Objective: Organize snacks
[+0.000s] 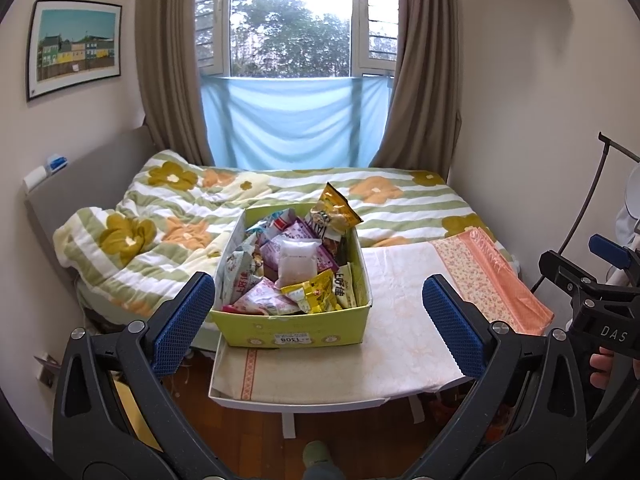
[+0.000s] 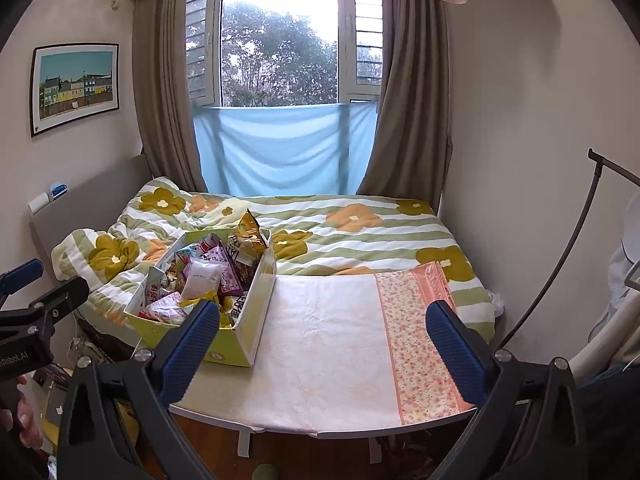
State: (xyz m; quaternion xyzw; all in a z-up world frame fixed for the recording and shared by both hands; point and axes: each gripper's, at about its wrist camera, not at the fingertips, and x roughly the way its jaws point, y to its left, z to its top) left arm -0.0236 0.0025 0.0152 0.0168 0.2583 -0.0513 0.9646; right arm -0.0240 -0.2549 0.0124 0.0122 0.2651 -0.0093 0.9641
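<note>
A yellow-green cardboard box (image 1: 294,326) (image 2: 246,334) full of snack packets stands on the left part of a small cloth-covered table (image 1: 400,320) (image 2: 328,344). A white pouch (image 1: 298,262) (image 2: 202,278) lies on top, and a yellow chip bag (image 1: 334,210) (image 2: 249,234) sticks up at the far end. My left gripper (image 1: 320,320) is open, held back from the table's near edge with the box between its blue pads (image 1: 184,320). My right gripper (image 2: 322,346) is open over the table's bare cloth, right of the box. Nothing is held.
A bed with a flowered quilt (image 1: 180,216) (image 2: 360,224) runs behind the table up to the window. An orange patterned cloth strip (image 1: 492,276) (image 2: 420,336) covers the table's right end. Wooden floor (image 1: 340,432) lies below the near edge. A dark stand (image 2: 560,260) leans by the right wall.
</note>
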